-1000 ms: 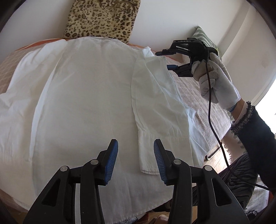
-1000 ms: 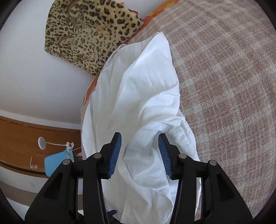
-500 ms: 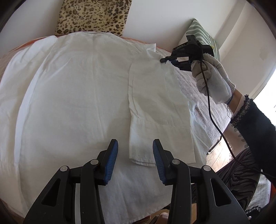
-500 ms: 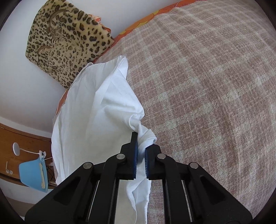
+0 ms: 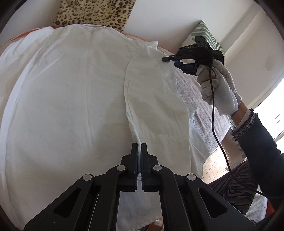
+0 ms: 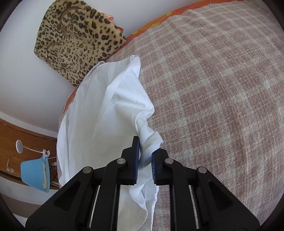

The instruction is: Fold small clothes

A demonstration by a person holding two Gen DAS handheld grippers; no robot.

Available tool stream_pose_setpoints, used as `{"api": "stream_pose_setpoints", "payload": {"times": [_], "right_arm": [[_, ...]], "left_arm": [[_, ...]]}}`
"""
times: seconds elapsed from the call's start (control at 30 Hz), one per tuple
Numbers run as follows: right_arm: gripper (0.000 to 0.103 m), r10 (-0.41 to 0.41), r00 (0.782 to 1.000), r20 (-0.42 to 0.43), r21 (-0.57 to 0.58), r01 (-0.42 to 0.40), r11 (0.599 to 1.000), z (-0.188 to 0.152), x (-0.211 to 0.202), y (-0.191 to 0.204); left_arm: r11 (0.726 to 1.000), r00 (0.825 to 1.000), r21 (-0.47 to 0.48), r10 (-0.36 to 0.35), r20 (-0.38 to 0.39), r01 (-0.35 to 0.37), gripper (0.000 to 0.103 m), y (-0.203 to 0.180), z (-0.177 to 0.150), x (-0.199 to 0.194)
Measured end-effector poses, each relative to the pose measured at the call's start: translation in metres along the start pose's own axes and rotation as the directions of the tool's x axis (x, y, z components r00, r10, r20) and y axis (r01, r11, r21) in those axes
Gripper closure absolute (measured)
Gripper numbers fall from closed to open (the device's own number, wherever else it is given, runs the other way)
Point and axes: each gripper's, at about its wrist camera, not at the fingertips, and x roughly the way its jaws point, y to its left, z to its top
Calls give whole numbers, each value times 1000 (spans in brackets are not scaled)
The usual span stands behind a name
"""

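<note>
**White shirt pinned at both ends of its folded sleeve**

White cotton covers most of the bed [image 5: 204,99]: a shirt [image 5: 71,106] lies spread flat on the checked blanket [image 6: 213,88], its collar end toward the leopard-print cushion [image 5: 94,12] at the head edge and its hem toward the near edge. Going from left to right in the left wrist view, the far sleeve lies flat at the left edge of the bed, then the broad body panel, then the near sleeve [image 5: 156,110], already laid inward over the body. That sleeve's long axis runs from the near edge up toward the head edge.

The left gripper [image 5: 139,151] is clenched on the cuff end of that sleeve, cloth squeezed into a thin ridge between its pads, directly ahead of it and low. Farther right, the right gripper [image 5: 173,61], held in a gloved hand [image 5: 218,88], has the shoulder end of the same sleeve. In its own view the right gripper [image 6: 144,156] has a bunched fold between its pads, which are easing apart slightly but press on the fabric.

So the two grips sit at opposite ends of one line, the left nearer the hem, the right nearer the collar. My reading is that the next move carries this right-hand side across toward the left edge, and both ends must travel together or the fold line will skew.
</note>
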Motion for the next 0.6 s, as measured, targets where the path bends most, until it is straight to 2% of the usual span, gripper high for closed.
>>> {"api": "stream_pose_setpoints", "payload": {"times": [0.13,0.27,0.4,0.5,0.53,0.6], "right_arm": [[94,-10,1000,23,-30,11,999,2,-9,9],[95,-6,999,32,-46,8,999,5,-21,19],[95,3,999,34,-44,-1,999,8,-30,25],[95,4,1000,29,-41,-2,999,8,-34,29],[95,0,1000,31,-48,2,999,9,-34,30],[95,-46,998,32,-83,48,995,7,-31,33]], "left_arm": [[988,993,-103,-113,42,116,103,-1,5,-22],[955,969,-170,-232,90,244,103,-14,6,-42],[902,935,-246,-335,119,355,103,-22,5,-47],[830,897,-342,-420,135,441,103,-20,-1,-41],[835,899,-335,-417,132,436,103,-22,-2,-40],[899,936,-260,-339,97,352,103,-31,-5,-34]]}}
